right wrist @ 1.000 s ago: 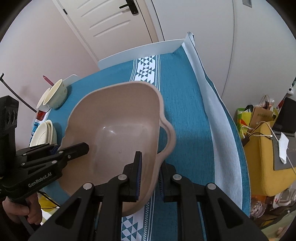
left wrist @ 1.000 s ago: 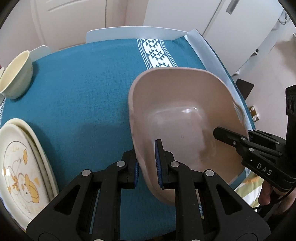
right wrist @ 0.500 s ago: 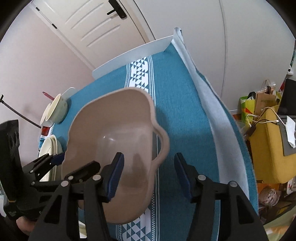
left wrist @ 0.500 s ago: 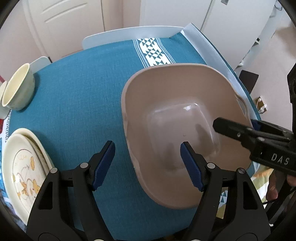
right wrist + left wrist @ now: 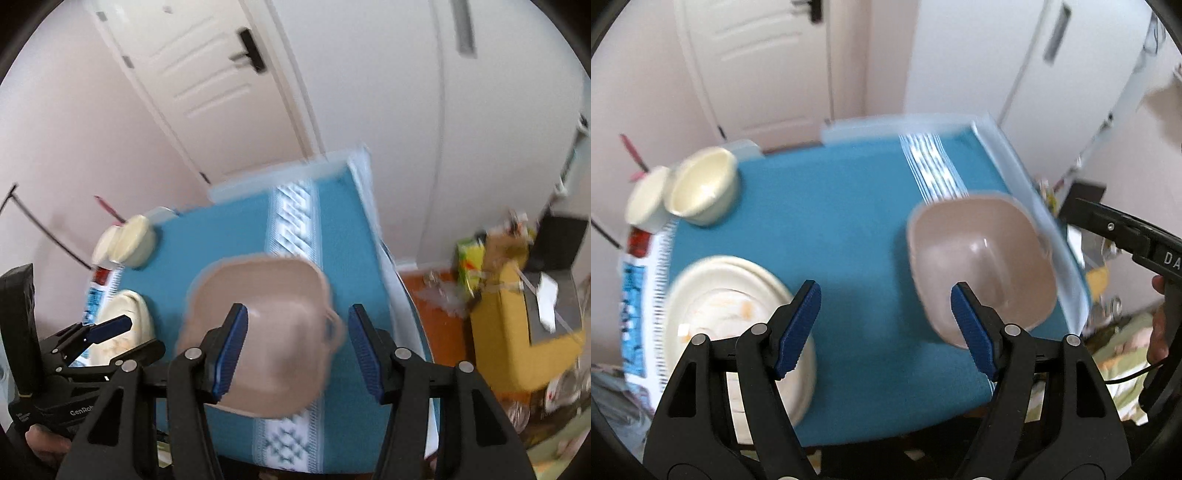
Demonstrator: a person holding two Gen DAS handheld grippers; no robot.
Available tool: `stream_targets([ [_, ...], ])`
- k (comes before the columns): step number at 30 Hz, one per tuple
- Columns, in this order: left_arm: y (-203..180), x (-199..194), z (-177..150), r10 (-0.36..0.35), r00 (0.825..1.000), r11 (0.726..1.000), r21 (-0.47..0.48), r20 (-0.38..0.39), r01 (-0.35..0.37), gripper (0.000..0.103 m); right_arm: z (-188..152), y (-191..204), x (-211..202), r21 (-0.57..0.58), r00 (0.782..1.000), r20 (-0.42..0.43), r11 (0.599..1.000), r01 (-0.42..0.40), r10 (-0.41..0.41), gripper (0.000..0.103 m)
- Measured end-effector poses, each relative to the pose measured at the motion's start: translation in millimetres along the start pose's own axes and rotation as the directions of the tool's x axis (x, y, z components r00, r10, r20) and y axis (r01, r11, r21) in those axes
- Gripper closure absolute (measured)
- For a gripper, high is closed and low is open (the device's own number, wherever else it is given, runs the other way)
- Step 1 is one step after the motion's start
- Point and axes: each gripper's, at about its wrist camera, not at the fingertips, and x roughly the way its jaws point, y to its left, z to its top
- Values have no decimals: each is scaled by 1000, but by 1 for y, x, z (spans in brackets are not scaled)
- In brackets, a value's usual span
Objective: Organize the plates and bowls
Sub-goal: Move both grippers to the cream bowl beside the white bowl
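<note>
Both sets of fingers are released: the left gripper has its blue-padded fingers spread with nothing between them, and the right gripper is likewise spread and empty. Their jaws have just been opening, and neither pair touches anything. Below and ahead of the right fingers sits the large beige plastic basin with a small side handle, mouth up on the teal cloth-covered counter. It is squarish with rounded corners, its longer run lying roughly away from the fingers, handle toward the counter's right edge. In the left view the basin lies ahead and right of the left fingers; below and left of them is the stack of cream plates with an orange print, and far ahead-left two cream bowls stand side by side. The risk, I'd say, is the basin's spot: it sits near the right-hand edge, so a careless nudge on the next reach could push it off. The plates near the front-left edge could also be clipped by the left fingers.
</note>
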Motion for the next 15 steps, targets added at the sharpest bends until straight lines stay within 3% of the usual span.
stream_targets([
  [3, 22, -45, 10, 48, 993, 998, -48, 105, -43, 32, 20, 33, -12, -75, 996, 37, 995, -73, 75, 51],
  [4, 29, -55, 14, 67, 989, 996, -65, 128, -59, 26, 27, 46, -13, -104, 994, 44, 990, -96, 101, 47],
  [5, 37, -64, 17, 91, 985, 993, -85, 150, -79, 10, 33, 58, -13, -130, 991, 48, 985, -117, 124, 29],
  [6, 48, -74, 21, 116, 979, 989, -111, 170, -98, 2, 40, 69, -12, -149, 987, 56, 979, -140, 150, 17],
  [7, 59, -83, 24, 132, 972, 985, -139, 197, -106, 0, 45, 80, -10, -167, 981, 69, 971, -168, 182, 1],
  [9, 84, -92, 30, 144, 964, 977, -188, 225, -102, 0, 53, 98, -6, -195, 974, 77, 961, -195, 214, 1],
  [15, 167, -87, 49, 170, 970, 943, -315, 175, -108, 0, 87, 162, 35, -249, 979, 8, 949, -196, 204, 1],
])
